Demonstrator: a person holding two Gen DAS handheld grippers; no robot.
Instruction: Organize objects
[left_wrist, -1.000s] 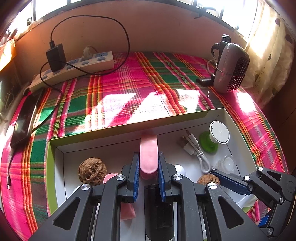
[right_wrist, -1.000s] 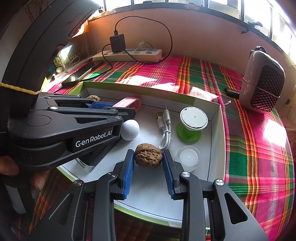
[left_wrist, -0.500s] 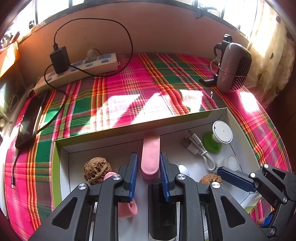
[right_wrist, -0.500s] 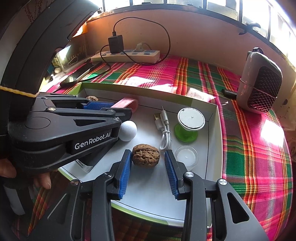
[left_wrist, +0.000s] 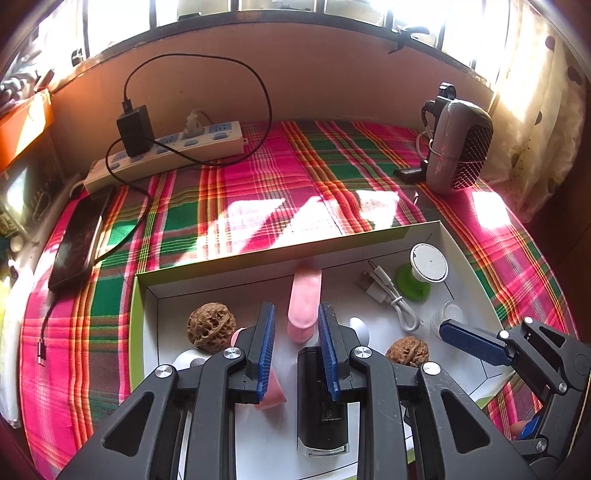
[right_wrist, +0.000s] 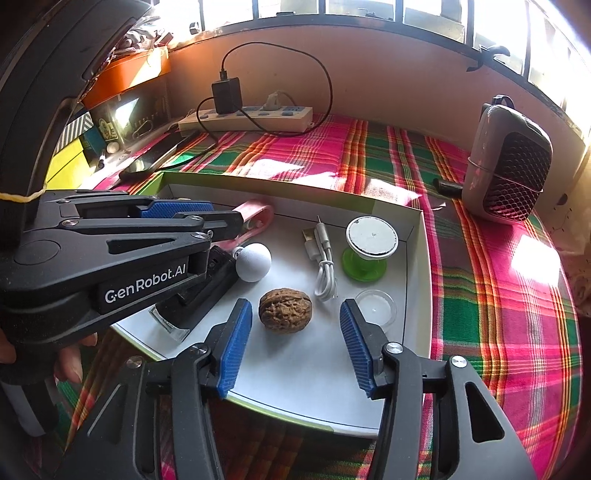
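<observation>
walnut (right_wrist: 285, 310): brown, wrinkled | lying free in white tray (right_wrist: 421, 258) | pink strip (left_wrist: 304, 301): flat

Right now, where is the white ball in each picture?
Left wrist view: the white ball peeks out just right of the left hand-held gripper's right finger, mostly hidden behind it, inside the box.
Right wrist view: the white ball sits in plain sight, left of centre, above the walnut.
Shared landmark: the white cable lies to the ball's right in both pictures.
</observation>
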